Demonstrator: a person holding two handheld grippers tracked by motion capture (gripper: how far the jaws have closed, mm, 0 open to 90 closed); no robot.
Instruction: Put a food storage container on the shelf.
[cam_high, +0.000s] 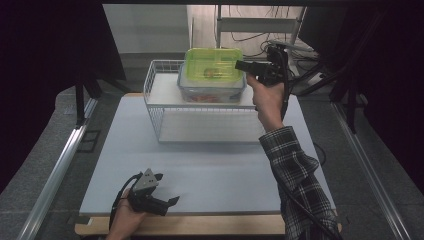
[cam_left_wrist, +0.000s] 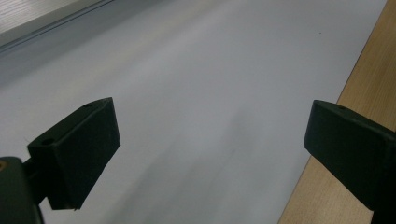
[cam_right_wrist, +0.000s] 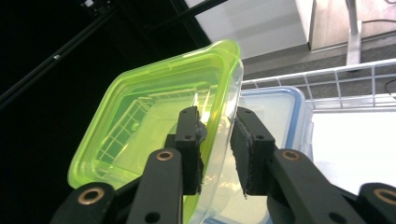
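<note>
The right claw (cam_high: 241, 65) is raised at the far side of the pale grey tabletop (cam_high: 210, 170), level with the top tier of a white wire shelf rack (cam_high: 161, 102). Its jaws straddle the rim and wall of a clear plastic food container with a lime-green lid (cam_right_wrist: 154, 135), which tilts on top of a second clear plastic container with a blue-edged lid (cam_high: 210, 90) standing on the rack's upper shelf. In the right gripper view one pad sits against the green-lidded box while the other stands just off its wall, so the hold looks loosened rather than clenched. The left claw (cam_high: 167, 189) lies low near the tabletop's near edge, its jaws spread wide with nothing between them.
</note>
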